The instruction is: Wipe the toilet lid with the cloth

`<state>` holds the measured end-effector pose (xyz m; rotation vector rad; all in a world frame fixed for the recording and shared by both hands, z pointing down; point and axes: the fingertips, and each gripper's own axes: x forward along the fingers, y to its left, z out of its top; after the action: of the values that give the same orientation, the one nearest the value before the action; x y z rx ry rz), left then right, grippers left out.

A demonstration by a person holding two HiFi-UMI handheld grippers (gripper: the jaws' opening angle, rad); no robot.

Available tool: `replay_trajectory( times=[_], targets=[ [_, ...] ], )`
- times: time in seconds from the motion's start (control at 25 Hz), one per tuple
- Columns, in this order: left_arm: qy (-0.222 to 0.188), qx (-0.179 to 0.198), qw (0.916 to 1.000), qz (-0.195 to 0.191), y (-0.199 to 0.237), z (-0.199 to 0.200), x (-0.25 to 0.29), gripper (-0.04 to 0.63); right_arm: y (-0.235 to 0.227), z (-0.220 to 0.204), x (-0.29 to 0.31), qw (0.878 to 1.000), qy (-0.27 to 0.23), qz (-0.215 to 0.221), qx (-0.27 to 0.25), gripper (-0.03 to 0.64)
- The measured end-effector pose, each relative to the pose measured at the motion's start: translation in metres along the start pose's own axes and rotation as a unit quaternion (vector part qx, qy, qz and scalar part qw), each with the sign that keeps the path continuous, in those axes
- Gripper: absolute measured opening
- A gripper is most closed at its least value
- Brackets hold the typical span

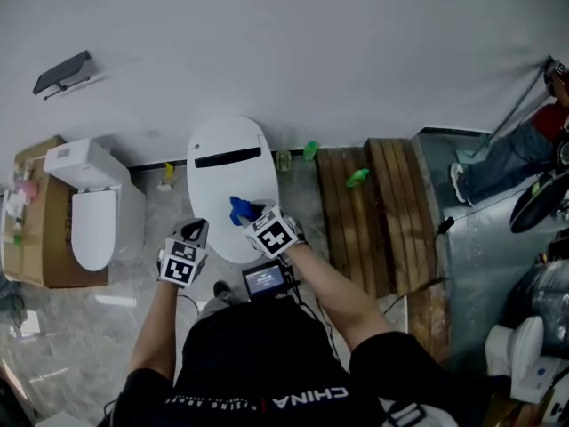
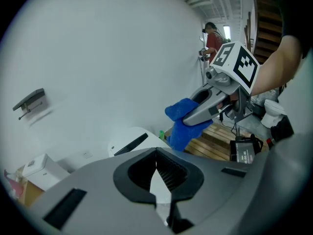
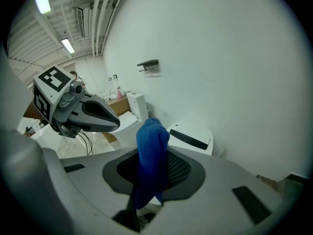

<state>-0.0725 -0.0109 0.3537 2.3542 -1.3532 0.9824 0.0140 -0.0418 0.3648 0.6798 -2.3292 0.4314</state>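
Nearest, the left gripper [image 1: 194, 235] hung clenched and empty by the front-left edge of the white toilet lid [image 1: 227, 163]. Just beside it, the right gripper [image 1: 254, 213] was clamped on the blue cloth [image 1: 240, 210], over the lid's front part. Beyond, the lid's bare surface ran back to the wall [image 1: 293, 52], with a second toilet [image 1: 93, 221] to its left and wooden slats [image 1: 373, 212] to its right.
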Motion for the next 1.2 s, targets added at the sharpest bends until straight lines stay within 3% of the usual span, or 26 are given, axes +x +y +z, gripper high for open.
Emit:
replay_trajectory(
  times=[0.28,0.56,0.96,1.2],
  targets=[
    [-0.004,0.028,0.9993,-0.025,0.035,0.001,0.000,0.011,0.007,0.029,0.007,0.999,-0.021,-0.040,0.026,0.095],
    [-0.006,0.047,0.9977,-0.048,0.031,0.007,0.011,0.011,-0.007,0.025,0.001,0.997,-0.023,-0.065,0.045,0.095],
    [0.010,0.017,0.9989,-0.043,0.007,0.006,0.032,0.011,-0.026,0.001,-0.003,0.998,-0.003,-0.039,0.041,0.095],
    [0.027,-0.013,0.9993,-0.021,0.001,0.002,0.048,0.011,-0.042,-0.012,0.007,0.999,0.004,-0.015,0.036,0.094]
  ],
)
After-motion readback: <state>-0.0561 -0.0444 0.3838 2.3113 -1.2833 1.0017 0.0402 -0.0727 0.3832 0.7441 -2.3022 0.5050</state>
